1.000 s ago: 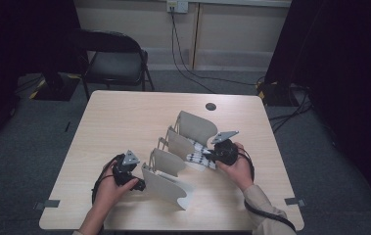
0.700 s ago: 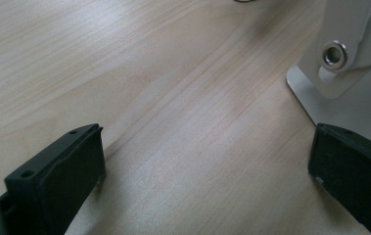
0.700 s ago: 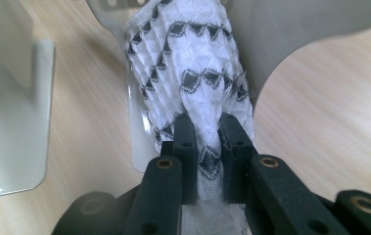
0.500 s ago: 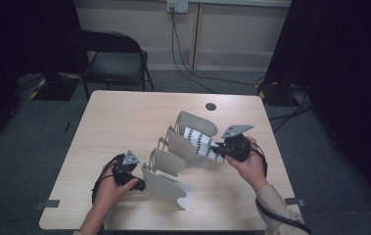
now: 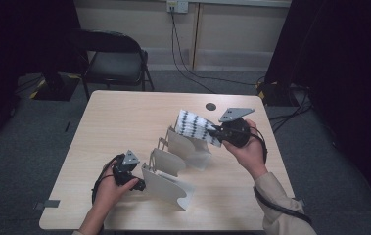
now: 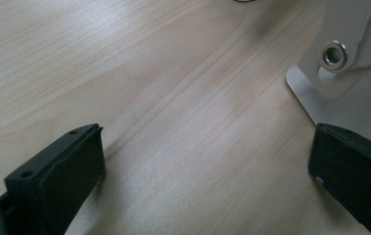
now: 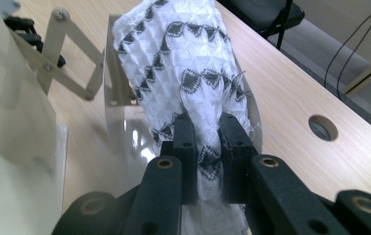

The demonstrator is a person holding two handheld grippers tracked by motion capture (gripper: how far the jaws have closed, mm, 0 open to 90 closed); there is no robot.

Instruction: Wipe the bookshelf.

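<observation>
A white cloth with a black diamond pattern (image 5: 196, 127) (image 7: 183, 63) hangs in the air over the far panel of a white folding rack (image 5: 183, 152). My right gripper (image 5: 217, 131) (image 7: 205, 134) is shut on the cloth's bunched end, and the cloth drapes onto the rack's top panel (image 7: 119, 112). Near the table's front left, my left gripper (image 5: 136, 183) (image 6: 202, 161) rests low on the wooden table (image 5: 124, 122), its jaws standing wide open with only bare wood between them. The rack's white base plate (image 6: 339, 88) lies just beside the left gripper's right jaw.
The rack has three curved white panels joined by a scissor linkage (image 7: 70, 63), running diagonally across the table's middle. A round cable hole (image 5: 211, 106) sits near the far edge. A black chair (image 5: 112, 58) stands behind the table, with cables on the floor.
My right gripper has risen with the patterned cloth, lifting it from beside the panels to above the far panel. The left hand has stayed put.
</observation>
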